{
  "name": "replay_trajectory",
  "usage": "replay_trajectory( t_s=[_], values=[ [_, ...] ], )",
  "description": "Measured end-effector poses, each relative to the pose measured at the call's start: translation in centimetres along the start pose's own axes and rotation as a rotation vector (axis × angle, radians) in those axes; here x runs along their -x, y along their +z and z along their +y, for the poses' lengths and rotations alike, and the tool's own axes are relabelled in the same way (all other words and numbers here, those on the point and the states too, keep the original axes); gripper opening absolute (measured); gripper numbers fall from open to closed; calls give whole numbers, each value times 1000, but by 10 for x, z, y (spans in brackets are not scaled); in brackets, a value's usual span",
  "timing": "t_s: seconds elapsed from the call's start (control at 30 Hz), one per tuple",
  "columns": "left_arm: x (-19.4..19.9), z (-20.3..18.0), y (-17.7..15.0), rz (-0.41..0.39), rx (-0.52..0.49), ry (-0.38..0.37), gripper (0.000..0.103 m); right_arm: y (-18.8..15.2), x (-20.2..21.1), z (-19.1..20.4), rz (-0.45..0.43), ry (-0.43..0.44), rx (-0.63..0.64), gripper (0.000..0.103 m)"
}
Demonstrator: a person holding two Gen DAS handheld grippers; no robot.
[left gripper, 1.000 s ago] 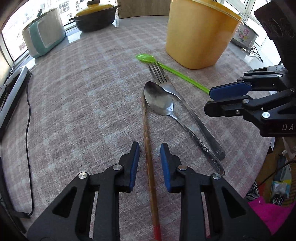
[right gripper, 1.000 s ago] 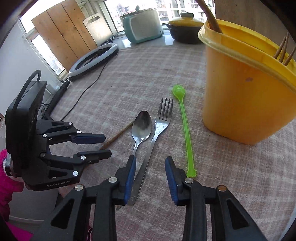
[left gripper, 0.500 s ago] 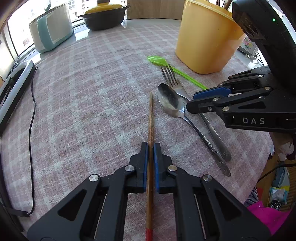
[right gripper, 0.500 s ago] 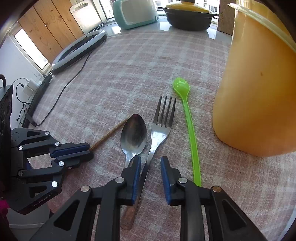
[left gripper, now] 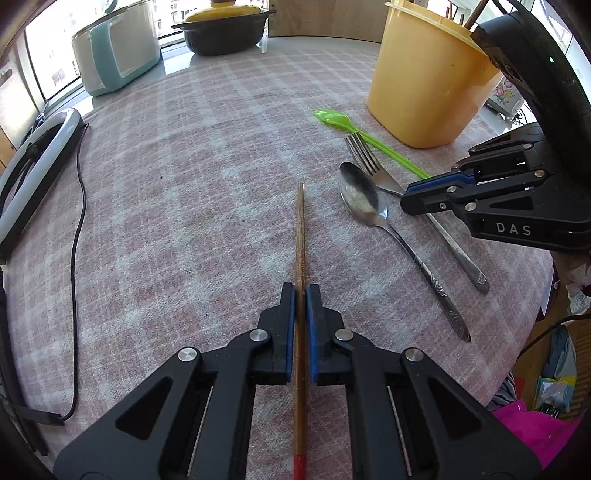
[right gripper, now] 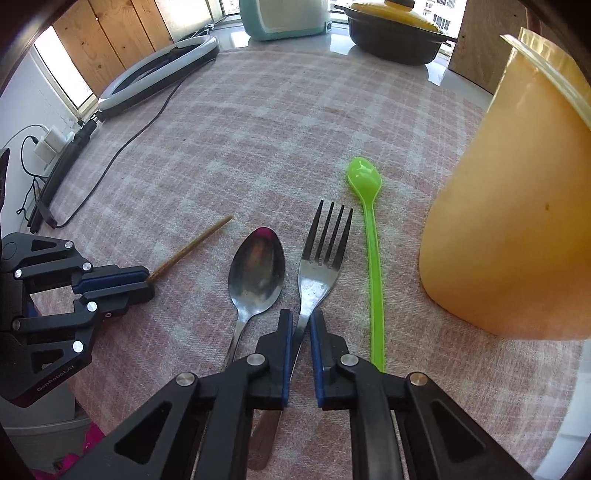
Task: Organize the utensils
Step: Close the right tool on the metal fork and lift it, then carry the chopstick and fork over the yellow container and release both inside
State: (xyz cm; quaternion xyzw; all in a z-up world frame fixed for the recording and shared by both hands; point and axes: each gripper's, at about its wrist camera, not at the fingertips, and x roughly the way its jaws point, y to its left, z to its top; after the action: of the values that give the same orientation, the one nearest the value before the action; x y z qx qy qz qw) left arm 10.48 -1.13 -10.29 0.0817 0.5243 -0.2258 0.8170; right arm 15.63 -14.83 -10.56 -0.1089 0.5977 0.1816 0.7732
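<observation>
Jaws previously apart, now clamped: left gripper on chopstick, right gripper on fork handle.

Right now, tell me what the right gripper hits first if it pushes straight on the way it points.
The right gripper, shut on the fork, points steeply down, so it would probably press straight into the checked tablecloth under the fork; depth is hard to judge.

I see open tabletop left of and beyond my left gripper, clear as far as the cable and ring light at the left edge. My right gripper is hemmed in: the bucket stands close on its right, with the green spoon between. The toaster and pot block the far edge.
</observation>
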Motion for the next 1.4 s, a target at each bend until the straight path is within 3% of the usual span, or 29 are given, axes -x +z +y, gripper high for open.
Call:
replay_trajectory(
  t_s=[0.27,0.37,0.43,0.5,0.53,0.57,0.7,1.07,1.4],
  values=[
    [-1,2,3,22,-2,-8,6,-7,1,5,8,-7,43,3],
    [-5,0,7,38,-5,-16,6,-4,0,8,22,-13,56,16],
    [-7,-2,10,34,-17,-13,6,-4,-1,12,19,-31,77,17],
    [-9,-2,12,26,-12,-20,6,-5,-1,14,14,-39,89,14],
    [-9,-1,12,25,-6,-26,6,-5,0,15,9,-42,90,5],
    [-9,0,12,24,2,-35,6,-6,0,14,7,-34,84,3],
    [-6,4,11,9,38,-78,4,-11,3,8,-13,0,51,3],
    [33,21,25,-118,117,-103,4,-17,38,-6,-165,34,2,3],
    [63,17,38,-216,108,-108,4,-23,68,4,-306,31,12,3]
  ],
)
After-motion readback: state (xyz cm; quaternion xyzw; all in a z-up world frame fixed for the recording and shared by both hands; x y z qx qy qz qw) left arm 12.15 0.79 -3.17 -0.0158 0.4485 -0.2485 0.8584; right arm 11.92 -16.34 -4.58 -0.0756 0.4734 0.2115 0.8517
